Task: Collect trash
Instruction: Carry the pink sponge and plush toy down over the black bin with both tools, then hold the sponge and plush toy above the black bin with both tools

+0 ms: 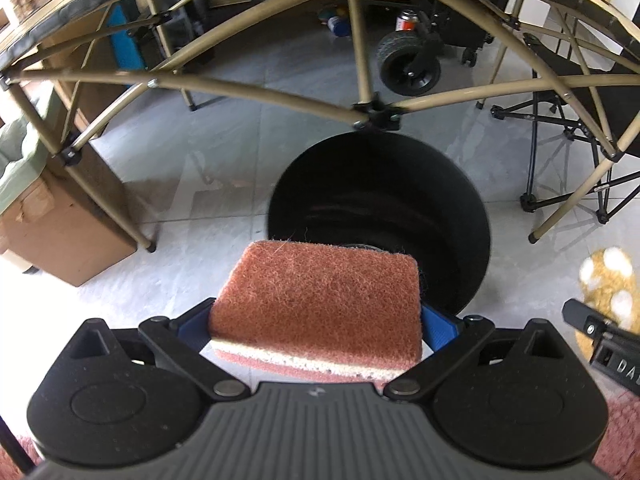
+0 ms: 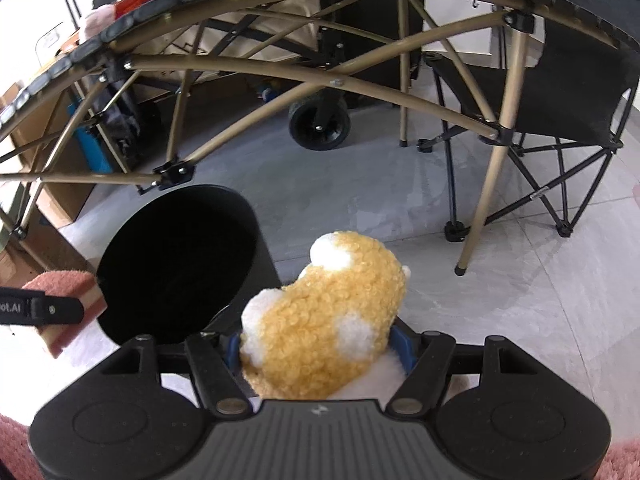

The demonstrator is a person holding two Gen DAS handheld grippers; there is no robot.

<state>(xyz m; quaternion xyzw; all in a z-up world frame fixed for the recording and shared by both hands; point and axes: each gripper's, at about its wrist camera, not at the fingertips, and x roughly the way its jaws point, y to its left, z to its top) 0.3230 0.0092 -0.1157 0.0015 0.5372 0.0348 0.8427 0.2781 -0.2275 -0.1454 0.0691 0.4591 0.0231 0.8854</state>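
My left gripper (image 1: 316,320) is shut on a reddish-brown scouring sponge (image 1: 320,300) with a white middle layer, held just in front of a black round trash bin (image 1: 380,184) on the floor. My right gripper (image 2: 316,340) is shut on a fluffy yellow and white plush piece (image 2: 328,320), held to the right of the same bin (image 2: 180,256). The sponge (image 2: 68,284) and left gripper also show in the right wrist view at the far left. The plush piece (image 1: 608,284) shows at the right edge of the left wrist view.
A folding table frame with tan metal legs (image 1: 360,40) stands over the bin. A black folding chair (image 2: 560,100) is at the right. A cart wheel (image 1: 408,64) and a cardboard box (image 1: 60,220) sit on the grey tiled floor.
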